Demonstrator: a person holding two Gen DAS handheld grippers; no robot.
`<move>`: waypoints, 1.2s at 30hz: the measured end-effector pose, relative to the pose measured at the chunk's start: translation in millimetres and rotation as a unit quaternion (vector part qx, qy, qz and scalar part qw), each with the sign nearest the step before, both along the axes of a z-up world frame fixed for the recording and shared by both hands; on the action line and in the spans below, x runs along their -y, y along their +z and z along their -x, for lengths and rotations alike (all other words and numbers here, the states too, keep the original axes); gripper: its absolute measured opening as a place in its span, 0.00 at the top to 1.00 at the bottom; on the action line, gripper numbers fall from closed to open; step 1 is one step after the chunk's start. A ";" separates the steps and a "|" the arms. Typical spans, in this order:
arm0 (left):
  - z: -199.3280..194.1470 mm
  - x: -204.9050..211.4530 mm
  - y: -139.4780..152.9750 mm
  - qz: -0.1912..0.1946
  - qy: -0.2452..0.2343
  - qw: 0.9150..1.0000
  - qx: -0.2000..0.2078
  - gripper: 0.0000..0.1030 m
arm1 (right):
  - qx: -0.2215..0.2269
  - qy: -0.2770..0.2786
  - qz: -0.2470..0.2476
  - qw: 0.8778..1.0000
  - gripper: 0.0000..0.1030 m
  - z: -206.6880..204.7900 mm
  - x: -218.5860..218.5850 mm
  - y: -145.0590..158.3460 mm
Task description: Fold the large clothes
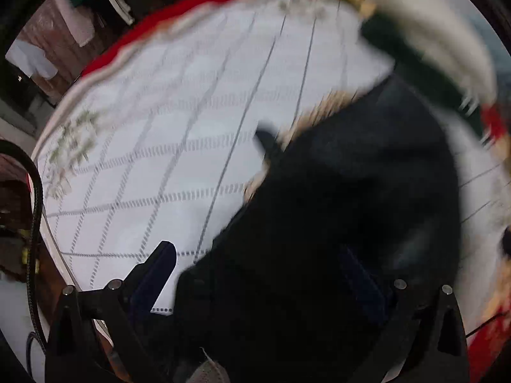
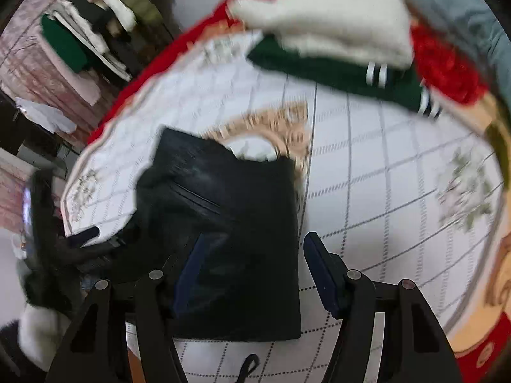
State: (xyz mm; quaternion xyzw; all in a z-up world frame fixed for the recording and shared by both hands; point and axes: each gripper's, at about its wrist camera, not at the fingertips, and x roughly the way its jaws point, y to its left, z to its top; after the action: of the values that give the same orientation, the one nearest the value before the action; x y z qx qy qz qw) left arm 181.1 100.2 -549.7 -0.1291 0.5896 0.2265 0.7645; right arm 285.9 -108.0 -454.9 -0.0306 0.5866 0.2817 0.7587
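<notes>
Thing: big black folded jacket (image 2: 230,229) lay on the white checked cloth (image 2: 367,191) | Tools: left gripper (image 1: 265,274) and right gripper (image 2: 255,274) stood wide, holding nothing | Tip: pinch both near corners evenly, then fold slowly.

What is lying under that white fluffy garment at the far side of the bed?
Under the white fluffy garment lies a folded dark green garment with white stripes, resting on the white quilted bedspread. Anything else beneath them is covered.
</notes>
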 end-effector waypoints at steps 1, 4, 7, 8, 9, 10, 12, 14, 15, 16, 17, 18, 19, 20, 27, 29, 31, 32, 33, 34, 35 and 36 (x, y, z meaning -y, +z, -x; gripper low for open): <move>2.2 -2.6 -15.5 0.008 0.000 1.000 -0.004 0.00 | -0.007 0.006 0.003 1.000 0.36 -1.6 -2.5 -10.4; 6.9 -10.9 -33.0 0.025 0.010 1.000 0.001 0.00 | -0.045 0.026 0.014 0.999 0.36 -9.6 -15.5 -48.2; 7.4 -17.6 -36.4 0.034 0.016 0.999 0.000 0.00 | -0.071 0.026 0.022 0.997 0.24 -22.8 -24.1 -82.7; 8.0 -18.8 -35.1 0.036 0.016 0.999 -0.001 0.00 | -0.086 0.028 0.014 0.996 0.21 -28.0 -24.9 -88.8; 9.2 -19.9 -32.4 0.038 0.018 0.999 -0.001 0.00 | -0.101 0.027 0.006 0.994 0.21 -31.8 -23.0 -91.5; 13.3 -22.2 -24.4 0.046 0.025 0.999 0.003 0.00 | -0.109 0.028 0.001 0.994 0.21 -33.3 -20.8 -92.4; 24.7 -25.5 -8.4 0.057 0.039 0.998 0.016 0.00 | -0.124 0.028 -0.021 0.992 0.21 -32.4 -8.9 -85.5; 51.5 -29.0 15.8 0.085 0.068 0.993 0.049 0.00 | -0.136 0.028 -0.035 0.990 0.21 -30.6 3.6 -84.3; 65.9 -30.3 23.9 0.098 0.086 0.990 0.058 0.00 | -0.153 0.027 -0.050 0.987 0.21 -30.2 11.8 -88.7; 78.1 -30.4 29.1 0.112 0.104 0.986 0.064 0.00 | -0.164 0.025 -0.057 0.985 0.21 -31.8 14.9 -90.4; 95.0 -31.6 32.7 0.131 0.130 0.980 0.070 0.00 | -0.181 0.025 -0.070 0.981 0.21 -32.6 19.9 -97.5; 105.2 -30.3 33.3 0.142 0.148 0.976 0.072 0.00 | -0.191 0.024 -0.075 0.979 0.21 -33.9 21.8 -101.9; 119.7 -31.1 30.9 0.159 0.174 0.969 0.075 0.00 | -0.203 0.027 -0.087 0.975 0.21 -36.9 22.6 -109.5; 128.6 -30.3 27.6 0.173 0.196 0.962 0.077 0.00 | -0.219 0.031 -0.103 0.970 0.21 -41.0 21.5 -117.0; 140.9 -34.3 -18.3 0.242 0.291 0.921 0.096 0.00 | -0.288 0.054 -0.185 0.938 0.14 -64.0 -1.2 -155.4; 138.7 -38.9 -23.8 0.239 0.314 0.913 0.105 0.00 | -0.297 0.061 -0.201 0.932 0.13 -68.3 -8.2 -161.5; 136.0 -38.9 -17.8 0.218 0.316 0.916 0.116 0.12 | -0.298 0.069 -0.211 0.928 0.13 -70.2 -15.8 -164.3; 132.9 -37.7 -14.7 0.209 0.313 0.919 0.119 0.21 | -0.296 0.069 -0.216 0.928 0.13 -70.5 -18.8 -164.7; 131.0 -37.1 -10.2 0.200 0.307 0.922 0.124 0.38 | -0.295 0.066 -0.221 0.927 0.15 -70.5 -20.5 -164.6; 128.7 -37.5 -6.7 0.194 0.301 0.924 0.130 0.50 | -0.290 0.066 -0.224 0.928 0.16 -69.4 -24.2 -164.4; 126.6 -38.6 -5.3 0.188 0.299 0.926 0.131 0.54 | -0.287 0.064 -0.224 0.929 0.21 -68.8 -28.4 -163.9; 123.5 -39.7 -3.3 0.181 0.296 0.928 0.133 0.61 | -0.287 0.057 -0.226 0.929 0.27 -68.6 -30.1 -163.5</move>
State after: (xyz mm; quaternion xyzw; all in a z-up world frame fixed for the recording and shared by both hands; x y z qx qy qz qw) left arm 57.7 139.9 -553.0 -0.4630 0.4480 0.3128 0.6979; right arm 354.5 -77.9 -618.4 0.1903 0.6969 0.4469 0.5276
